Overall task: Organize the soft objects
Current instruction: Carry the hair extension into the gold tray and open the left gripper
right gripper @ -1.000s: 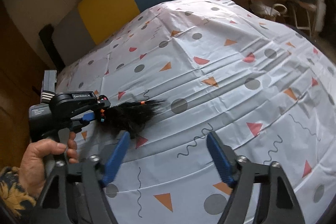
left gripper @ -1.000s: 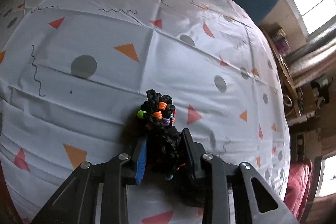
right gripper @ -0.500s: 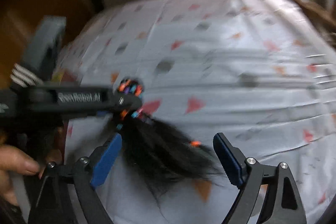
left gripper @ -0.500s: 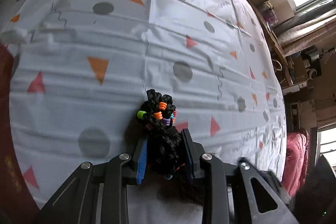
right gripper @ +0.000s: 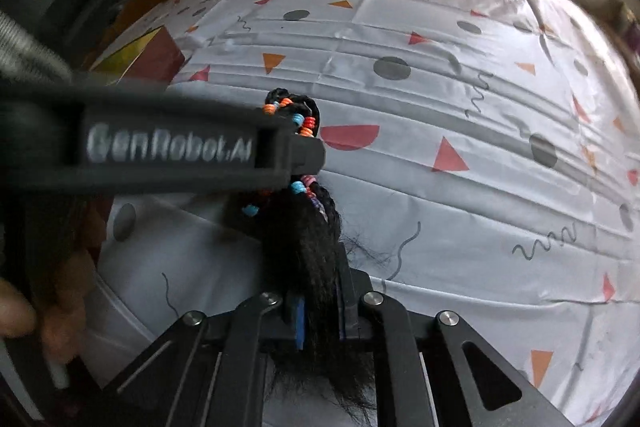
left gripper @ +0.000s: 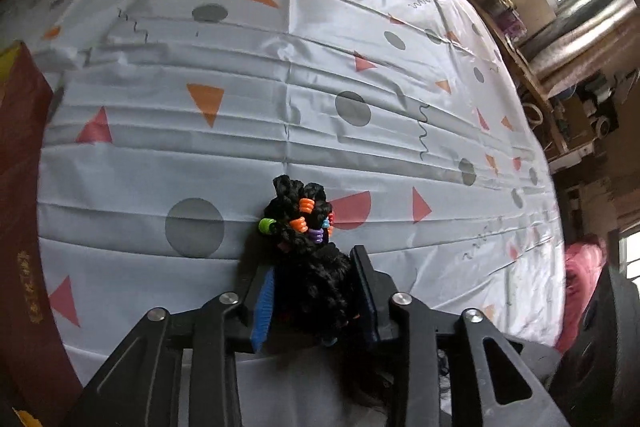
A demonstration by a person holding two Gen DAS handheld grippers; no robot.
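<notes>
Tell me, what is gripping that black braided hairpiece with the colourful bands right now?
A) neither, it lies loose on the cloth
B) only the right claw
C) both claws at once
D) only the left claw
C: the left claw is closed on the banded end of the black braided hairpiece, and the right claw is closed on its loose strands.

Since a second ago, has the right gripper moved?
Yes. The right gripper went left across the patterned white tablecloth and shut on the loose end of the black beaded hair braid bundle.
</notes>
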